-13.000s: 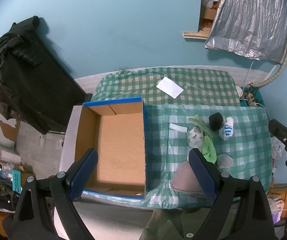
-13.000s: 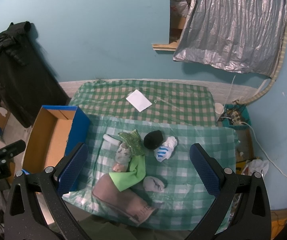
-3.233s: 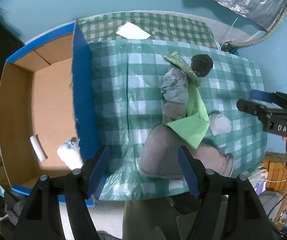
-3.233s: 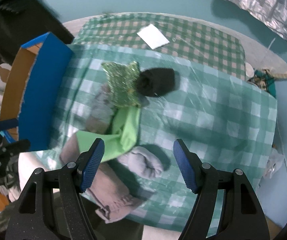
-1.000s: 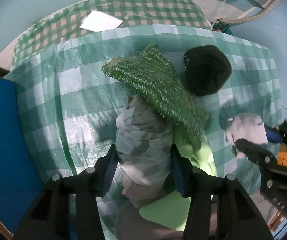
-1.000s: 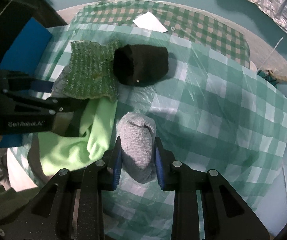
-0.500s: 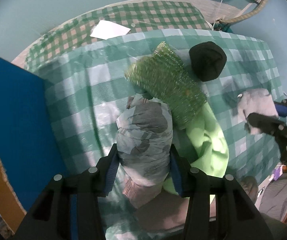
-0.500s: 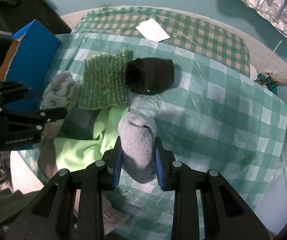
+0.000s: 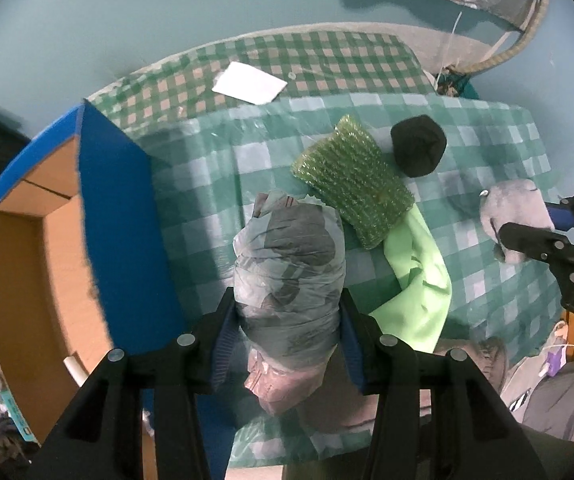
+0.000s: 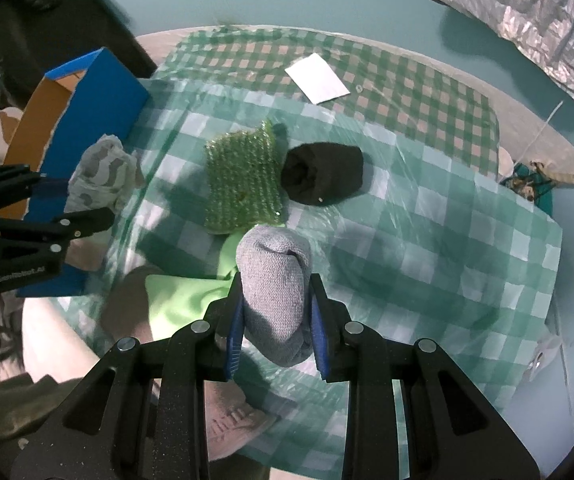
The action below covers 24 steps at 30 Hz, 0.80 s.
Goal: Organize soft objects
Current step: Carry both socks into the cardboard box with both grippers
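Observation:
My left gripper [image 9: 287, 330] is shut on a grey patterned bundle wrapped in clear plastic [image 9: 291, 264], held above the checked tablecloth [image 9: 215, 184] beside the blue cardboard box [image 9: 119, 216]; the bundle also shows in the right wrist view [image 10: 101, 178]. My right gripper [image 10: 277, 328] is shut on a grey rolled sock [image 10: 275, 280], lifted off the cloth; the sock also shows in the left wrist view [image 9: 517, 210]. A green knitted cloth [image 10: 243, 178], a black rolled sock [image 10: 323, 172] and a light green cloth [image 9: 415, 272] lie on the table.
The open box [image 9: 19, 272] holds a white item near its front corner [image 9: 75, 368]. A white card [image 9: 249, 88] lies at the table's far side. A pinkish-brown folded garment [image 10: 227, 424] lies at the near edge. Cables and clutter sit off the right edge.
Both grippers have lifted higher with their loads. The left gripper has carried the wrapped bundle left toward the box; the right gripper has raised the grey sock off the cloth.

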Each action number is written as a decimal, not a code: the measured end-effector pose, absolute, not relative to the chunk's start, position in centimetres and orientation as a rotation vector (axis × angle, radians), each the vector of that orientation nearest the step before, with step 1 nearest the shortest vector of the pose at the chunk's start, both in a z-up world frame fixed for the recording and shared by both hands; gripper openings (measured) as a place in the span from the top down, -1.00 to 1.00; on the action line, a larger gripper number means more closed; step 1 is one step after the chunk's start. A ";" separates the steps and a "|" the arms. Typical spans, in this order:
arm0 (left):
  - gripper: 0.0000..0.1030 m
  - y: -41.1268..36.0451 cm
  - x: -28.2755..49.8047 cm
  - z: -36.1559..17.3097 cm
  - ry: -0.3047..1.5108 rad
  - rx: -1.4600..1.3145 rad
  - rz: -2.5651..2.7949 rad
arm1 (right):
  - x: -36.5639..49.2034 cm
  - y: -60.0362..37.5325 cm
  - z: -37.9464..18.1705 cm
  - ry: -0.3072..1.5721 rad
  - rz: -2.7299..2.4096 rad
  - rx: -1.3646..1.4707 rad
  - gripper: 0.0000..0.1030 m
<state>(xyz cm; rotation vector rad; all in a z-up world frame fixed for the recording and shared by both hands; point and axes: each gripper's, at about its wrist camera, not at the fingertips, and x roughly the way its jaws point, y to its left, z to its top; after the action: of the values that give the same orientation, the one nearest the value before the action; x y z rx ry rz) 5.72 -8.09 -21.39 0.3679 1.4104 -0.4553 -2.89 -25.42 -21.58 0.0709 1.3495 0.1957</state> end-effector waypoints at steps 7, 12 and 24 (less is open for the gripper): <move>0.07 -6.7 5.0 -18.4 1.362 0.374 -0.442 | -2.7 -24.3 -19.5 1.322 0.220 0.049 0.47; 0.07 -5.4 4.5 -16.5 1.341 0.367 -0.429 | -2.5 -22.9 -17.7 1.291 0.257 0.035 0.47; 0.07 -1.0 3.9 -13.7 1.302 0.336 -0.354 | -1.4 -18.9 -14.4 1.239 0.339 -0.024 0.47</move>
<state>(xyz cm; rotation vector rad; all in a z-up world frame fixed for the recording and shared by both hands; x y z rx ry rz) 3.90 -0.97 -13.65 0.3363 1.3017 -0.3542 -1.38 -18.90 -14.38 -0.0235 1.2394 0.3389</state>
